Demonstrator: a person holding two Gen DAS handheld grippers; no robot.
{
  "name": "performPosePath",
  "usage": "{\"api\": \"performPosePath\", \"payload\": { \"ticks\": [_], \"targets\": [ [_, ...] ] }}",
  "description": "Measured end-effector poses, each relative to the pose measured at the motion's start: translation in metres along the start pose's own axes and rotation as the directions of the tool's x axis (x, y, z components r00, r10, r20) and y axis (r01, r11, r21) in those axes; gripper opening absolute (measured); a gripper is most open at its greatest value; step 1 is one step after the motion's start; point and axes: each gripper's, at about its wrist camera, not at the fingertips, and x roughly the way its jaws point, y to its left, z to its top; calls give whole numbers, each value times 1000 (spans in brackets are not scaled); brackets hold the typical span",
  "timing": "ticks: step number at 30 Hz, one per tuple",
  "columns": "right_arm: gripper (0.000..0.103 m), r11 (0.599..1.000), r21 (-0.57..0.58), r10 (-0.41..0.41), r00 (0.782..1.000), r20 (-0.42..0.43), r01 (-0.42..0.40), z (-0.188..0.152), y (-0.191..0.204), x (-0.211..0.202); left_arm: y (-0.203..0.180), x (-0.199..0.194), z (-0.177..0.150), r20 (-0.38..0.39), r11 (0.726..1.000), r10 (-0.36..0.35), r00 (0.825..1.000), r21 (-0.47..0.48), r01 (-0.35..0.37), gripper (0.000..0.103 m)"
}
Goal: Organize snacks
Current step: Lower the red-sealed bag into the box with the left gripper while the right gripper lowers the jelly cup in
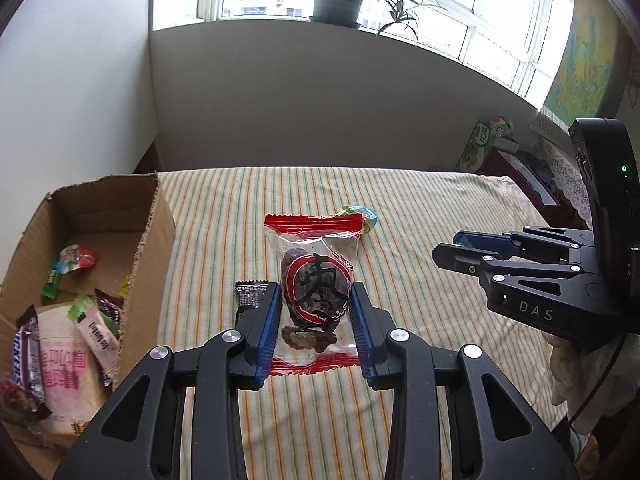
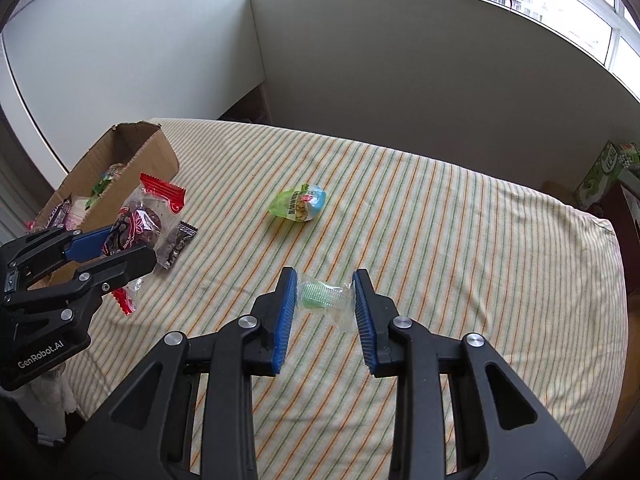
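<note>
My left gripper (image 1: 314, 292) is shut on a clear red-edged date packet (image 1: 314, 280), held above the striped table; it also shows in the right wrist view (image 2: 138, 224). A small black wrapped snack (image 1: 249, 294) lies on the cloth beside it. My right gripper (image 2: 325, 280) is open around a small clear packet with a green candy (image 2: 322, 296) that lies on the cloth between the pads. A green and blue snack bag (image 2: 300, 203) lies farther back in the middle of the table. The cardboard box (image 1: 156, 240) with several snacks inside stands at the left.
The table has a striped cloth (image 2: 440, 240) and ends at the right and far edges. A wall and a window with potted plants (image 1: 338, 0) stand behind. Green boxes (image 1: 486, 140) and clutter sit off the table's right side.
</note>
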Motion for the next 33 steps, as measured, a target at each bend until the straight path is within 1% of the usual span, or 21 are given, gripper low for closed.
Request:
{"api": "performPosePath", "payload": {
  "ticks": [7,12,18,25,29,33],
  "targets": [
    [30,998,-51,35,998,47,-33,21,43,-24,24,-37,-3,49,999,28,998,-30,-27,33],
    [30,993,-90,84,995,59,-78,30,80,-28,50,-59,-6,74,996,68,995,-56,-64,33],
    [30,979,-156,139,988,63,-128,33,129,-35,84,-78,-7,96,988,125,988,-102,-115,32],
    [30,959,-226,188,981,46,-173,34,183,-32,123,-95,-13,99,977,170,980,-151,-154,32],
    [30,948,-251,207,978,21,-196,35,207,-23,141,-98,-13,97,973,180,979,-166,-162,32],
    [30,941,-261,223,975,-3,-216,35,223,-11,151,-93,-10,83,972,189,978,-159,-174,32]
  ]
}}
